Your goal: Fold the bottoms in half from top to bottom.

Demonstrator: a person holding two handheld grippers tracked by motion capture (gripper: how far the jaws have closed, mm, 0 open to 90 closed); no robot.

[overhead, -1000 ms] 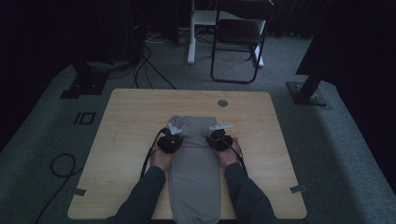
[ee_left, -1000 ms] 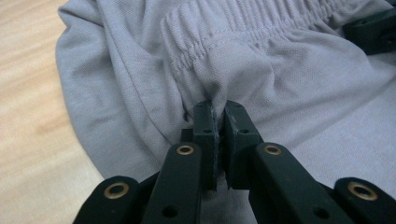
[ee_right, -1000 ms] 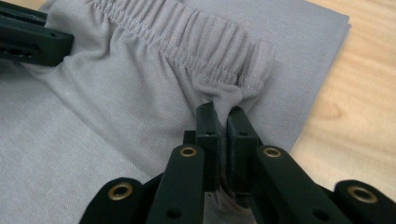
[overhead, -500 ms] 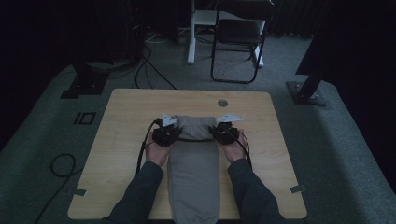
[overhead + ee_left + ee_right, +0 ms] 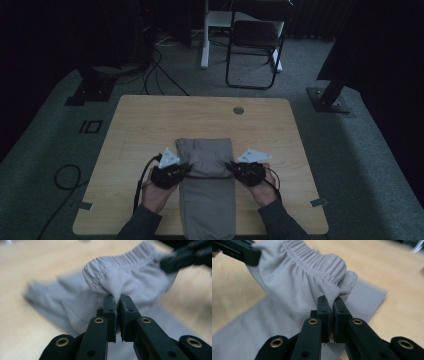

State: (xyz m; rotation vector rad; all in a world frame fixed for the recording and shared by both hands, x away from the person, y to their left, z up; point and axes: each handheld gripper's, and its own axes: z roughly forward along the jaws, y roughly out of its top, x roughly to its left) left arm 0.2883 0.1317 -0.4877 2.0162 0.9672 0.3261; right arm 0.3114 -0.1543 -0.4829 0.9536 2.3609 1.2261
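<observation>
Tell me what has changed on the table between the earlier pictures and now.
Both hands drew back toward the person: the left hand-held gripper and the right hand-held gripper carried the elastic waistband end of the grey trousers back over the rest, folding them. Both stayed shut on the waistband. The wooden table is unchanged.

The room is dim, its far edges nearly black; only the table (image 5: 150, 120) catches soft light. Up close, the cloth (image 5: 130, 272) is bright, its surroundings blurred and unfocused.
</observation>
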